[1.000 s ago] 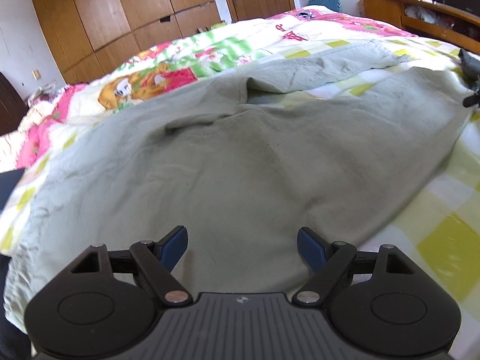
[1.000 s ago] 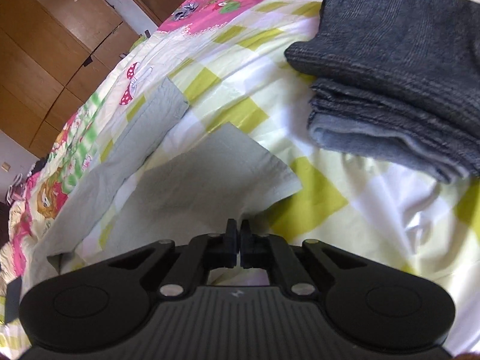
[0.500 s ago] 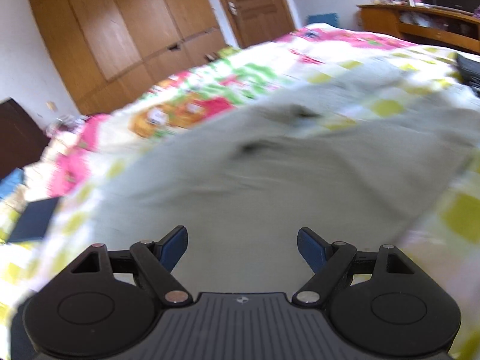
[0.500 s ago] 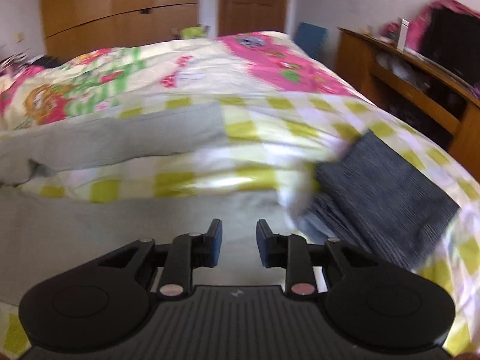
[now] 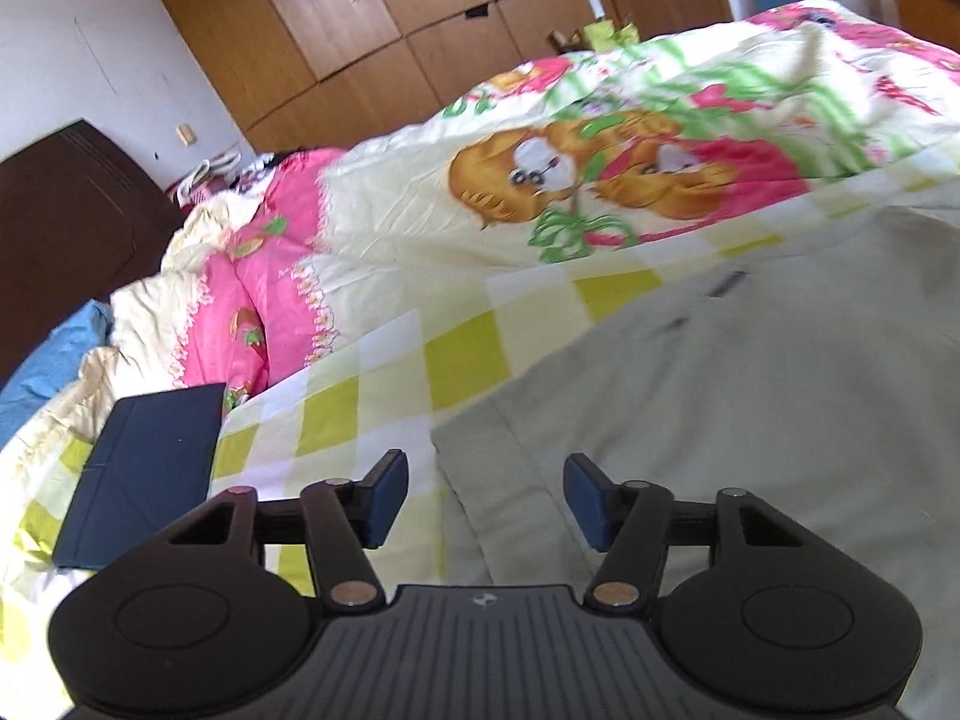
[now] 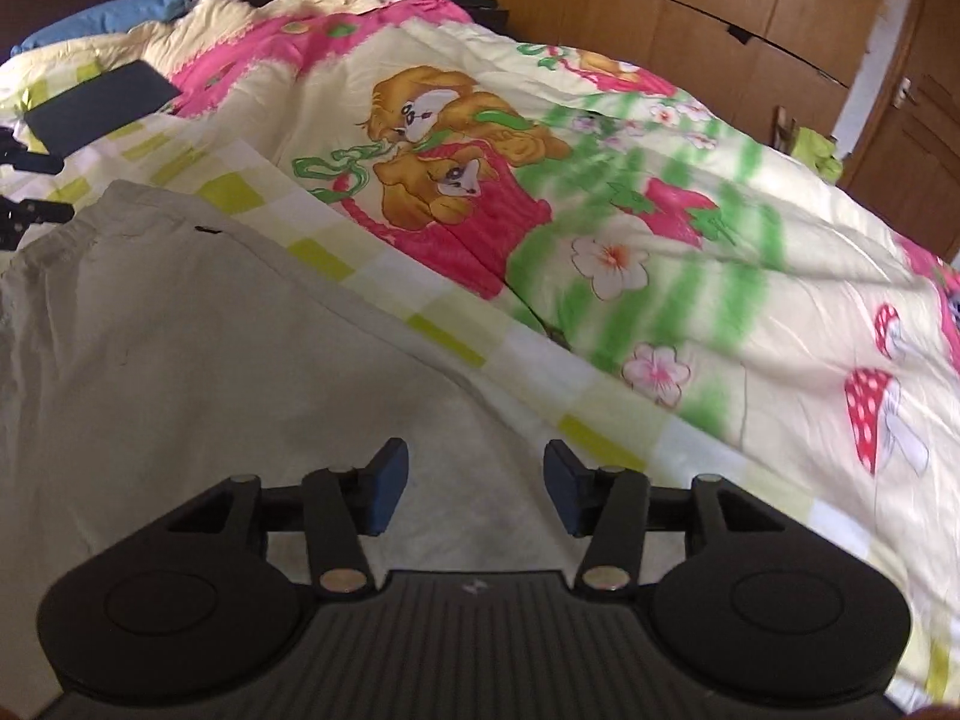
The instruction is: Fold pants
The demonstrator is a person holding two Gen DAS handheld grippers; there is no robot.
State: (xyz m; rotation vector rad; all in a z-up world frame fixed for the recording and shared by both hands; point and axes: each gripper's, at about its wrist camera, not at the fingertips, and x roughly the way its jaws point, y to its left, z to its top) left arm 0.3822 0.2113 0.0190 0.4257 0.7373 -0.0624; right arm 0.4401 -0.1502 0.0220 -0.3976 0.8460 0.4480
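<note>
Bedroom with wooden wardrobes (image 5: 372, 30); the bed (image 5: 384, 372) has a checkered sheet and a cartoon quilt (image 6: 540, 192), and the pale green pants (image 6: 198, 348) lie flat across it. Left tool (image 5: 485, 495) hangs over the pants' corner edge, empty and closing, likely to pinch it. Right tool (image 6: 476, 492) hovers above the cloth, empty and opening, probably for a second grip.

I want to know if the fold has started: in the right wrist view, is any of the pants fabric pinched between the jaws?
No. The right gripper hangs over the pants with jaws apart and opening, nothing pinched between them.
</note>
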